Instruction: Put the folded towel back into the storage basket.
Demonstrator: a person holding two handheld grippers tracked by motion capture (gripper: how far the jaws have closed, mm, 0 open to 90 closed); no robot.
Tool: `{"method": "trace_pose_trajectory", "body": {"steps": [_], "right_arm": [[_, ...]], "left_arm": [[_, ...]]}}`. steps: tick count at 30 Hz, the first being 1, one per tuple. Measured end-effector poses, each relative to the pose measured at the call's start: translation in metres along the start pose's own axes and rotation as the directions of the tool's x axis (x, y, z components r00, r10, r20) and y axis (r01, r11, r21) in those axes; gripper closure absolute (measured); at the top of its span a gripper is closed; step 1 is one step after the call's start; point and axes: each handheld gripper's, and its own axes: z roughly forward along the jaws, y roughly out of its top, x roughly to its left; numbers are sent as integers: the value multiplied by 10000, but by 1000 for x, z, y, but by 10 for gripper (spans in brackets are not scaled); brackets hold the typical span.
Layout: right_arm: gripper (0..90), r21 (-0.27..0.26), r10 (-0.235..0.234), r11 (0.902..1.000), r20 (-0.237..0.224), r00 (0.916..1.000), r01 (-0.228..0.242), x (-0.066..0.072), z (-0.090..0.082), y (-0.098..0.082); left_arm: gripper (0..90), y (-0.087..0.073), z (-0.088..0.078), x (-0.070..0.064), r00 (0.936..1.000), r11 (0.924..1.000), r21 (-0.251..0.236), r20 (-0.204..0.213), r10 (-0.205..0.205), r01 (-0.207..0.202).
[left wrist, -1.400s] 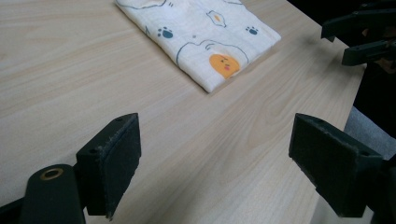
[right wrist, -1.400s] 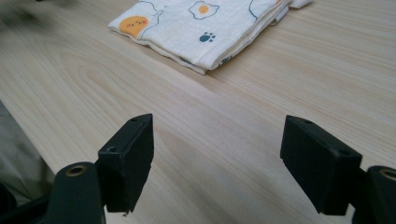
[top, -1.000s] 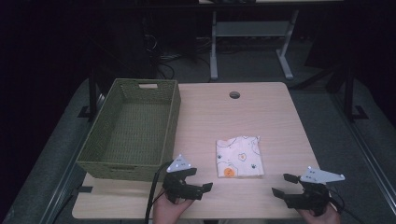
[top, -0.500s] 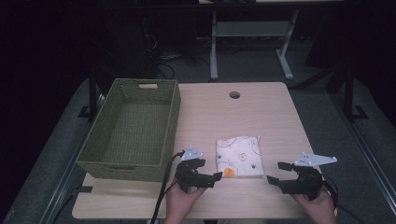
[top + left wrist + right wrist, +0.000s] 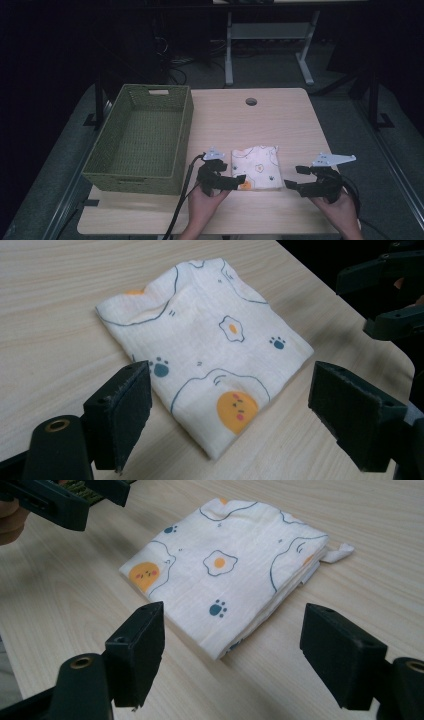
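Observation:
A folded white cloth (image 5: 255, 161) printed with fried eggs, paw prints and orange faces lies flat on the wooden table (image 5: 280, 125), near its front edge. My left gripper (image 5: 239, 180) is open at the cloth's front left corner, its jaws wide apart on either side of the cloth (image 5: 210, 345). My right gripper (image 5: 293, 177) is open just right of the cloth, jaws pointing left toward it (image 5: 230, 565). Neither touches the cloth. Both grippers are empty.
An empty green woven basket (image 5: 142, 137) stands on the table's left half, close to my left hand. A round cable hole (image 5: 251, 102) sits near the far edge. Beyond the table are dark floor and a white desk frame (image 5: 265, 35).
Both grippers moved forward and inward toward the cloth. The left one came from the basket's front corner to the cloth's corner; the right one closed in from the right.

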Motion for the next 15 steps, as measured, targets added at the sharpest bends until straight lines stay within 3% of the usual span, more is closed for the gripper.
{"method": "trace_pose_trajectory", "body": {"steps": [15], "right_arm": [[257,212,-11,9998,-29,10000,12,-6,7,20]], "left_arm": [[178,18,8,-1,9999,10000,-63,-142,10,-11]]}}
